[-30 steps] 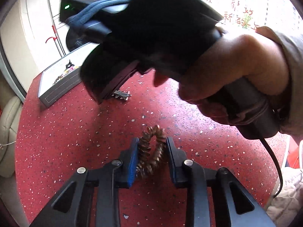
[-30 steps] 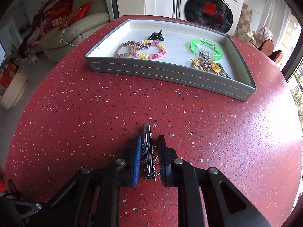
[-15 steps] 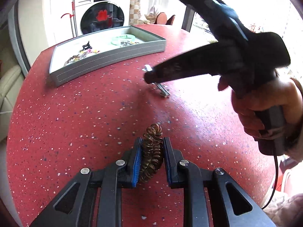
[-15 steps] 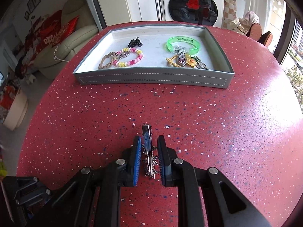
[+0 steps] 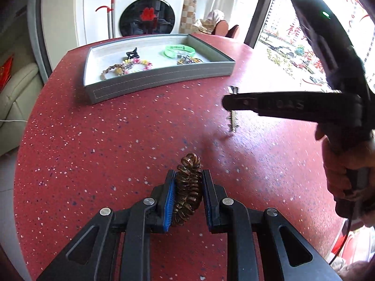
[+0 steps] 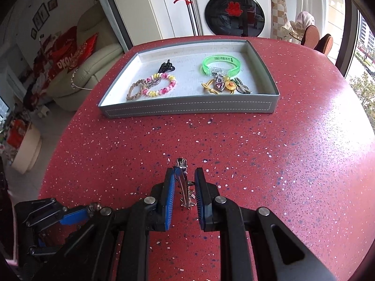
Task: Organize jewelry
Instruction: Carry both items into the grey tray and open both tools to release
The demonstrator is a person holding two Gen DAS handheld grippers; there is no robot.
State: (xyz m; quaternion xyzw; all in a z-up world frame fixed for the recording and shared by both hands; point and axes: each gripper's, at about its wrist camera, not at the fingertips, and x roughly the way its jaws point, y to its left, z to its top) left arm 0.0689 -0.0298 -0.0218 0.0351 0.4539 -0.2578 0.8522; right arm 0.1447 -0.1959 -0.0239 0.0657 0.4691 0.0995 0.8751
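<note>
My left gripper [image 5: 188, 175] is shut on a brown coiled hair tie [image 5: 187, 194], held just above the red speckled table [image 5: 93, 152]. My right gripper [image 6: 184, 172] is shut on a silver spiked hair clip [image 6: 185, 189], also off the tabletop. In the left wrist view the right gripper [image 5: 228, 101] shows side-on at the right, and the clip [image 5: 232, 121] hangs under its tip. A grey tray [image 6: 187, 110] lies at the far side of the table, ahead of both grippers. The left gripper [image 6: 77, 213] shows at the lower left of the right wrist view.
The tray holds a green bangle [image 6: 221, 64], a pink and yellow bead bracelet [image 6: 161, 85], a braided tan band [image 6: 134, 91], a black claw clip [image 6: 166, 66] and yellow pieces [image 6: 226, 86]. A washing machine [image 6: 234, 11] and a sofa [image 6: 93, 70] stand beyond the table edge.
Both views have swung so the tray sits more squarely ahead. The right gripper has shifted to the right in the left wrist view. Both grippers keep their items.
</note>
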